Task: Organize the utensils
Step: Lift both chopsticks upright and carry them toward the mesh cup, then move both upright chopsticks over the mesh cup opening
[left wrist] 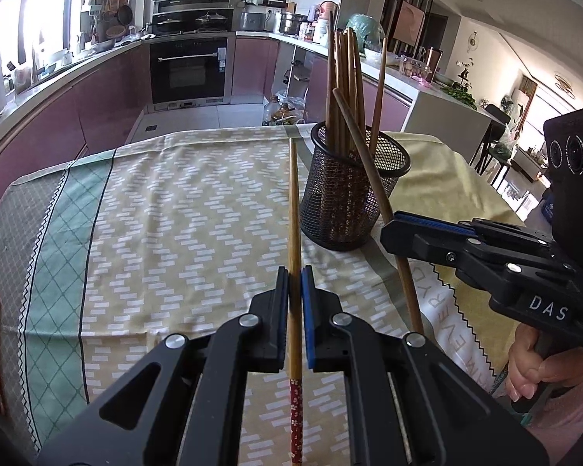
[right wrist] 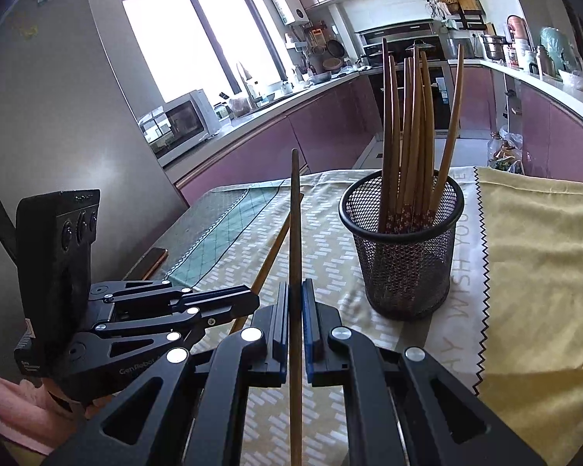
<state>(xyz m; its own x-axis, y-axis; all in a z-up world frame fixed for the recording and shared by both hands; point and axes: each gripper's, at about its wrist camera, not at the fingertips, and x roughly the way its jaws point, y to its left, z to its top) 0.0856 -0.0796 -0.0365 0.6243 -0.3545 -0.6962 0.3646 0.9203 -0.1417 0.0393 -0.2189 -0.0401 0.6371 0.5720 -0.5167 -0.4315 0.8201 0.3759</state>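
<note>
1. Kitchen counters and an oven (left wrist: 188,68) ringed the far side, beyond a table under a patterned cloth (left wrist: 182,202).
2. At six o'clock in the left wrist view, the left gripper (left wrist: 295,279) had its jaws clamped on a chopstick (left wrist: 294,209) — pale shaft pointing to twelve, red flowered end trailing back.
3. At one o'clock stood the mesh holder (left wrist: 349,198), already bristling with chopsticks.
4. At three o'clock, the right gripper (left wrist: 398,229) was closed on its own chopstick (left wrist: 369,167), which crossed in front of the holder's rim.
5. Judged best: carry each stick above the rim, tip it near upright, aim for a gap between the standing sticks — one hand at a time, releasing only once the end is inside.
</note>
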